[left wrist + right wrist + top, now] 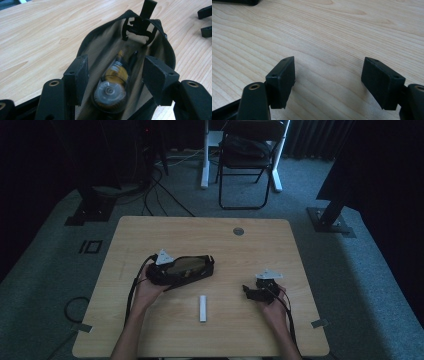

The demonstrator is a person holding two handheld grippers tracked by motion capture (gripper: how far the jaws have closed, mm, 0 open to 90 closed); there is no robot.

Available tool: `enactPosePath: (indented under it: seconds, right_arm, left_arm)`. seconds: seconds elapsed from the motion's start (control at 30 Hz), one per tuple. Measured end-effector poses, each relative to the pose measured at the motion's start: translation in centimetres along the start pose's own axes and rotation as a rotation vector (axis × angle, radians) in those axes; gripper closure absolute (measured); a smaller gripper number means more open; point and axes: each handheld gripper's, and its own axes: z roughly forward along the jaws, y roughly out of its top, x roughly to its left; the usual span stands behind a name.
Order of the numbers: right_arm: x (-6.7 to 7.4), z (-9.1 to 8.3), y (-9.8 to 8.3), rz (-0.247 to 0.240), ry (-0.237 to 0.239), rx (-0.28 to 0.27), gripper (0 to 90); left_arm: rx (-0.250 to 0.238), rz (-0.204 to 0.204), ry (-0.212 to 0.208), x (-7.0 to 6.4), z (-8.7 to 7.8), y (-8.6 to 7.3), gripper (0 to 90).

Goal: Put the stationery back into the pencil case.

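1. Dim floor and dark curtains surround a light wooden table, where one black pouch lies open just ahead of the left gripper.
2. That gripper's jaws stand apart, one on each side of the pouch mouth, pressing on nothing; no earlier moment is compared here.
3. Between those jaws, inside the pouch, sits one correction-tape roller, clear-bodied with yellow and grey wheels; its lower end is cut off by the frame edge and any label is too blurred to read.
4. One dark pen tip pokes out beside it, mostly hidden.
5. At the pouch's far end from the gripper hangs one black clip.
6. Between the two grippers lies one small white stick, with no readable writing.
7. The right gripper is released, jaws wide over bare wood.
8. Beyond the table stands one folding chair, half lost in shadow.
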Motion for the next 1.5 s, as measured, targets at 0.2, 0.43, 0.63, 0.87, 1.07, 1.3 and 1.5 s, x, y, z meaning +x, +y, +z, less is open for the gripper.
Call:
enactPosePath:
  seconds: [0.2, 0.43, 0.63, 0.87, 1.07, 1.3, 1.5]
  right_arm:
    - [0.0, 0.0, 0.0, -0.001, 0.001, 0.000, 27.1]
    - [0.0, 0.0, 0.0, -0.001, 0.001, 0.000, 27.1]
    - [0.0, 0.0, 0.0, -0.001, 0.001, 0.000, 27.1]
    - [0.0, 0.0, 0.0, -0.001, 0.001, 0.000, 27.1]
    - [0.0, 0.0, 0.0, -0.001, 0.001, 0.000, 27.1]
    - [0.0, 0.0, 0.0, -0.001, 0.001, 0.000, 27.1]
    - [0.0, 0.0, 0.0, -0.001, 0.001, 0.000, 27.1]
  left_arm:
    - [-0.019, 0.002, 0.005, -0.1, -0.4, 0.1, 39.7]
    - [-0.054, 0.001, 0.007, -0.5, -1.2, 0.3, 42.6]
    - [-0.076, 0.000, -0.019, -1.2, -1.8, 0.5, 43.1]
    - [-0.089, 0.023, -0.036, -2.3, -2.1, 0.7, 43.0]
    - [-0.100, 0.029, -0.048, -3.1, -2.3, 0.9, 43.0]
    - [-0.102, 0.009, -0.055, -3.4, -2.5, 1.0, 42.9]
    - [-0.111, 0.005, -0.063, -3.9, -2.7, 1.0, 43.0]
